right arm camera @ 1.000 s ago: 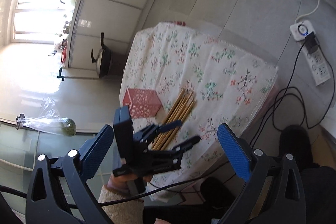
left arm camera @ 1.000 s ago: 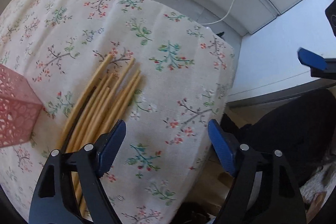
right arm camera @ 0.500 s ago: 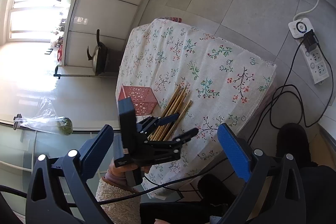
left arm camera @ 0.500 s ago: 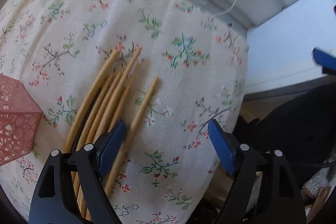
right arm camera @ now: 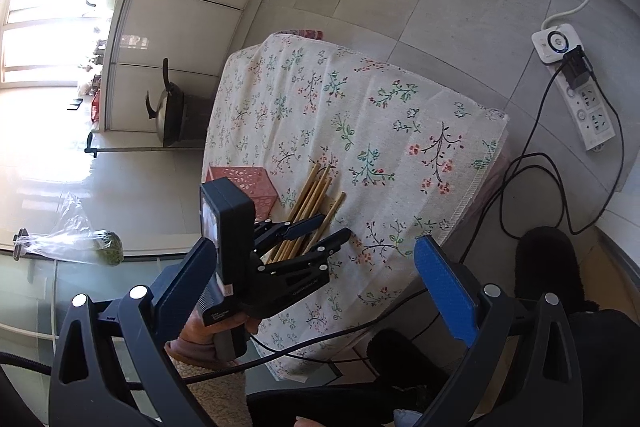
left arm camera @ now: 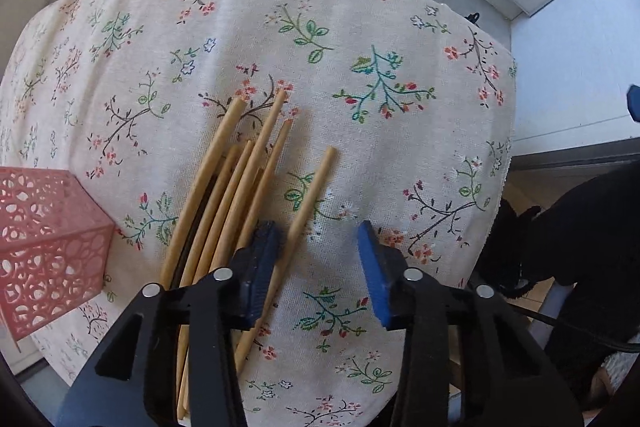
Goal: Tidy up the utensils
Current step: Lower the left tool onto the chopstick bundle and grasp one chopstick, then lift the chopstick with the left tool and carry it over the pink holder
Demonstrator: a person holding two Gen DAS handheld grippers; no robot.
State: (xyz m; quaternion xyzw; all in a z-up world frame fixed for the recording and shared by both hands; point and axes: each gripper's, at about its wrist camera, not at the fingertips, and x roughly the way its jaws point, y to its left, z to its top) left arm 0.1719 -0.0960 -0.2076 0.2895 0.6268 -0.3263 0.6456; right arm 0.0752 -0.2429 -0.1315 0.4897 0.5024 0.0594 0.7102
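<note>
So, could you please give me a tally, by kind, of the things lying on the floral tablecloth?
Wooden chopsticks: 6 tips countable (5 bunched, 1 lying apart on the right); more may be hidden in the bunch.
Pink perforated holder: 1
Total: 7 things, at least.

Bright window glare, fisheye-warped edges
</note>
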